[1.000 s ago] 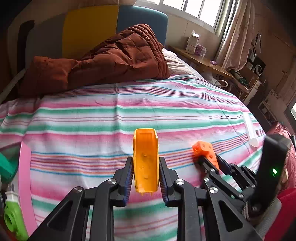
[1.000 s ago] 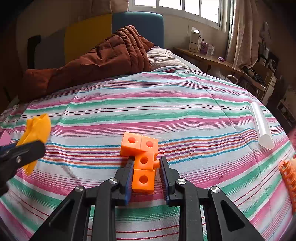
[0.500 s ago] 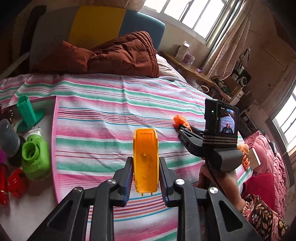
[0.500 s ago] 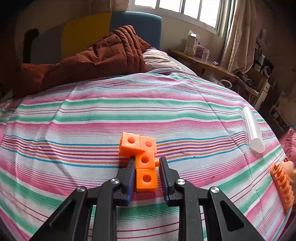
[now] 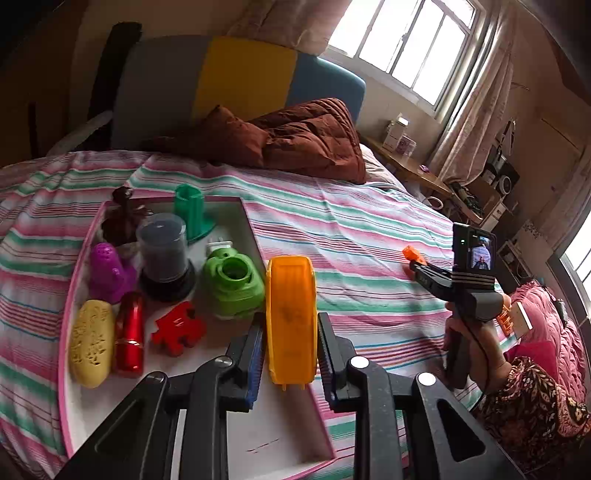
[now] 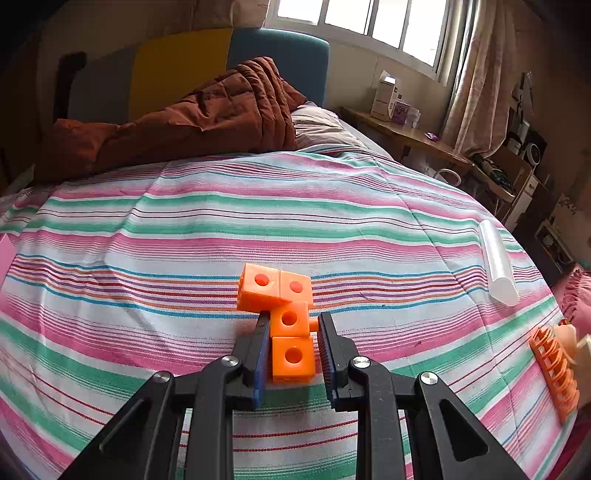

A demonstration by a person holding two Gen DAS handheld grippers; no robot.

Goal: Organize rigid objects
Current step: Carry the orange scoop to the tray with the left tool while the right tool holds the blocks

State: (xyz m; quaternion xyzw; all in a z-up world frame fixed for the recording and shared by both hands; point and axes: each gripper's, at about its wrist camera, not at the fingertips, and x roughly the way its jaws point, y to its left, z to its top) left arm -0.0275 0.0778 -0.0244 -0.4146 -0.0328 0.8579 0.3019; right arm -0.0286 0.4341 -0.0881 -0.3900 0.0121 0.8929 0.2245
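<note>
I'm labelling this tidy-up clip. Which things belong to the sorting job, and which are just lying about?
Job: orange piece in left hand-held gripper; orange cube cluster in right hand-held gripper; pink-rimmed tray; clear tube.
Lying about: brown quilt; striped sheet.

We see a bed (image 6: 295, 206) under a sheet striped pink, green and white, with a rumpled rust-brown quilt (image 6: 207, 114) at twelve o'clock against a headboard (image 5: 240, 81) panelled grey, yellow and blue. At one o'clock daylight pours through a window (image 6: 369, 26); pale patterned curtains (image 6: 476, 74) hang at two o'clock, above a wooden side table (image 6: 406, 136) bearing small boxes.
</note>
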